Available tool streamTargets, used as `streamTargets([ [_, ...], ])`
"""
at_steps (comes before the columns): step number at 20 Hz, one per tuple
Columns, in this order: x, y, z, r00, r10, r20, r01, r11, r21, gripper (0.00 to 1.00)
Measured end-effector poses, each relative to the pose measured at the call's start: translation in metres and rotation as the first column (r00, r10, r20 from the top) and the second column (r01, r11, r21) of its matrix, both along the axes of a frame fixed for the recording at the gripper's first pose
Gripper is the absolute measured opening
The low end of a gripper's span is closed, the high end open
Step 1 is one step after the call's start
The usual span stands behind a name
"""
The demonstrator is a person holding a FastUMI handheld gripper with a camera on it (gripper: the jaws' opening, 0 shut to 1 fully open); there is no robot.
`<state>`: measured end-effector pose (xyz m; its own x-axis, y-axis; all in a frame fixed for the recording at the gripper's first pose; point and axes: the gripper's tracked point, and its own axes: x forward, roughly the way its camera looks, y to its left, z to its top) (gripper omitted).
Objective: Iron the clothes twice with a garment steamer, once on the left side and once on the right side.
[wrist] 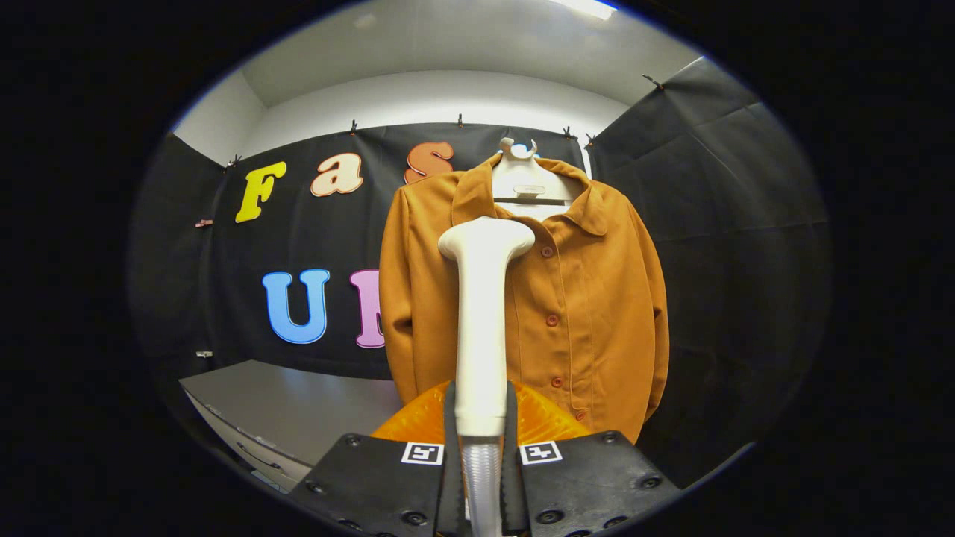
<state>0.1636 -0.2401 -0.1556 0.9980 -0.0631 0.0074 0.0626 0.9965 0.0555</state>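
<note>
A garment steamer [482, 328] is held upright in the claw [481, 477], whose two fingers are pressed against either side of the handle at its lower end, where a ribbed hose [481, 485] leaves it between the fingers. The handle rises straight up from the claw and ends in a broad, flattened head turned toward the garment beyond it. That head is seen level with the upper chest of an orange-brown shirt [582, 298], just below the collar and to the left of the row of buttons; whether the head is touching the cloth cannot be told.

The shirt is hung on a pale hanger [526, 175] whose hook is seen at the top, in front of the far black cloth wall. It is buttoned down the front, with both sleeves hanging straight at the sides, and its hem falls just behind the claw. A ridged orange part [406, 425] is seen directly behind the fingers, on both sides of the handle. A grey worktop [298, 406] lies to the left, below the cloth wall.
</note>
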Motion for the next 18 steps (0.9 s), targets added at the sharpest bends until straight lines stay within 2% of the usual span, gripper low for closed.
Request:
streamTargets([
  [3, 0.003, -0.002, -0.014, 1.0, 0.007, -0.015, -0.007, 1.0, 0.008, 0.22],
  [8, 0.002, -0.011, -0.065, 0.994, 0.009, -0.111, -0.004, 0.999, 0.049, 0.22],
  [18, -0.009, -0.022, -0.135, 0.967, 0.0, -0.254, 0.013, 0.999, 0.049, 0.22],
])
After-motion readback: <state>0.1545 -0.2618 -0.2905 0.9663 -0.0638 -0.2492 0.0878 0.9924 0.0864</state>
